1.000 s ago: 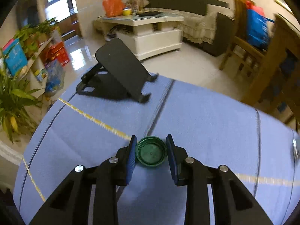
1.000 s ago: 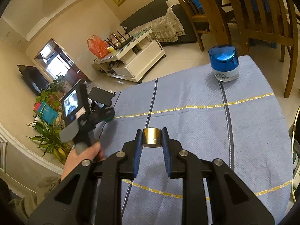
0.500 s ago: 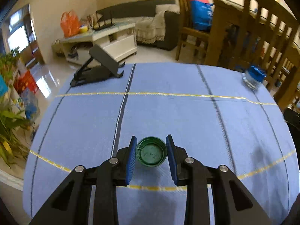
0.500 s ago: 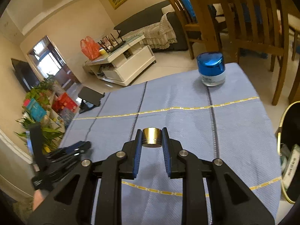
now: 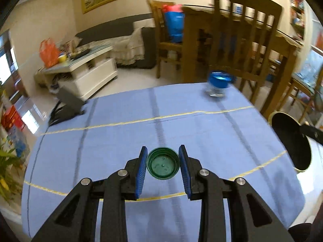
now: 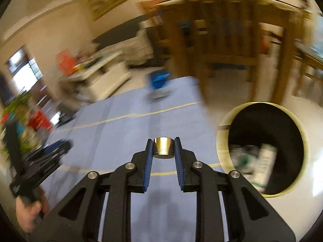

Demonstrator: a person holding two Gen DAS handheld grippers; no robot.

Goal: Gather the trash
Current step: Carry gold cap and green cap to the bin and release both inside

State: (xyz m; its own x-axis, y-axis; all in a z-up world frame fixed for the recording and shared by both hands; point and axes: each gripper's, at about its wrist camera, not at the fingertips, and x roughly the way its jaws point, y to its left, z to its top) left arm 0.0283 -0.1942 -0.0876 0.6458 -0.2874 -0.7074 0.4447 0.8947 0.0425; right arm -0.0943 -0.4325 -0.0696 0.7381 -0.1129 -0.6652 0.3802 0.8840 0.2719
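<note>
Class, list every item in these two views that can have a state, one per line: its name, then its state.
Left tongs: shut on the round green plastic bottle cap, hollow side facing the camera.
Right tongs: shut on the small shiny gold metal cap.
Round gold-rimmed trash bin: open, with trash inside.
Blue-lidded clear glass jar: upright on the blue tablecloth, lid on.

Each claw is matte black plastic: angular linkage arms, round silver screws at the joints, ribbed blue pads lining both fingers.
</note>
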